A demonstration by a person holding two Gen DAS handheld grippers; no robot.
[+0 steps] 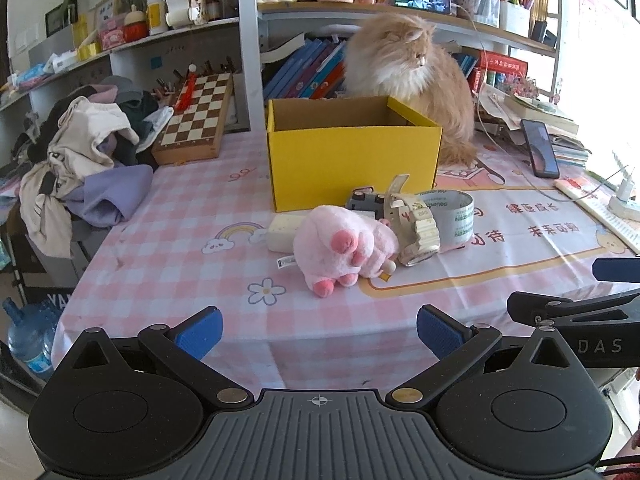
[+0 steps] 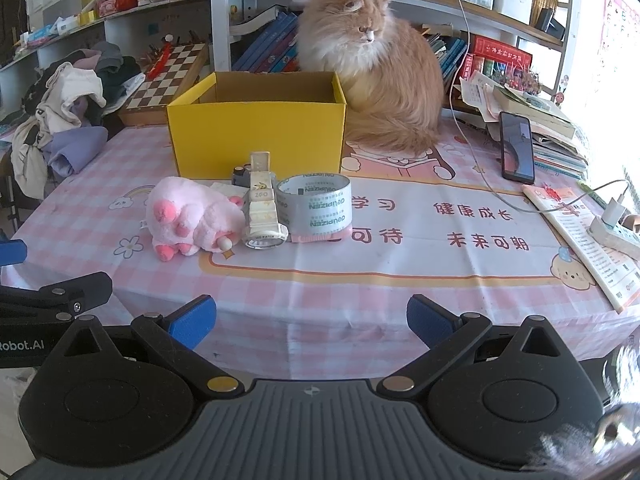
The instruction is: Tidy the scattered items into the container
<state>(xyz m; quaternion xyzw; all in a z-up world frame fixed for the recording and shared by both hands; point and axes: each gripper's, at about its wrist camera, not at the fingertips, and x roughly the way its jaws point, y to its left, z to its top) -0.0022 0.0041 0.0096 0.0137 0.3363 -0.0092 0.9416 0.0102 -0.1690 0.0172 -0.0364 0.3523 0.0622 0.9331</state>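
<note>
An open yellow cardboard box stands mid-table. In front of it lie a pink plush paw, a cream wristwatch, a roll of clear tape, a small dark gadget and a pale block. My left gripper is open and empty near the table's front edge, short of the plush. My right gripper is open and empty, beside the left one.
A fluffy orange cat sits right behind the box. A clothes pile and a chessboard are at the left. A phone, books, a cable and a power strip are at the right.
</note>
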